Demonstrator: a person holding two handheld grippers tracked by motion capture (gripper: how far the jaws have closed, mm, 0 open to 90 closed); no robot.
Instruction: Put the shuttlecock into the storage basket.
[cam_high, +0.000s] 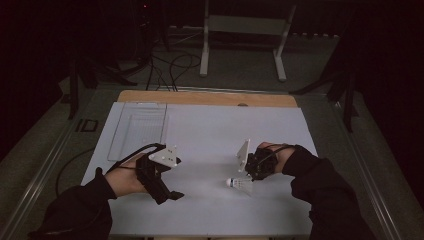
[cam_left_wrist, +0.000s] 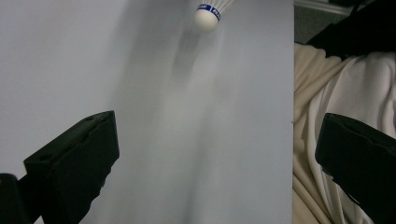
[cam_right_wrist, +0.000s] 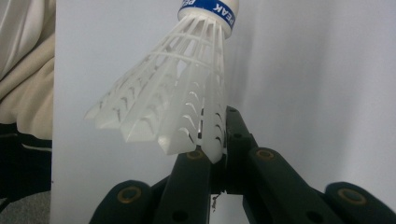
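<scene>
- Shuttlecock (cam_right_wrist: 187, 88) is white plastic with a rounded cork head and a blue band; judged very light, so it will tip or skid at a slight nudge.
- Skirt is a thin open lattice, likely springy and easy to crush or deform; head is the stiffer part.
- Right gripper (cam_right_wrist: 215, 149) has its jaws clenched on one edge of the skirt rim, with the head pointing away from the jaws.
- Grip on the rim alone looks marginal: only a thin plastic rib sits between the pads, so it may slip or flex. A hold nearer the head, or across the skirt's narrow neck, would probably be firmer.
- On the table (cam_high: 210, 135), the shuttlecock (cam_high: 240, 185) sits right of the middle, near the front edge and just below the right gripper (cam_high: 255, 172).
- Left gripper (cam_high: 170, 195) is released, jaws wide apart and empty, near the front edge left of the middle, well apart from the shuttlecock (cam_left_wrist: 208, 16).
</scene>
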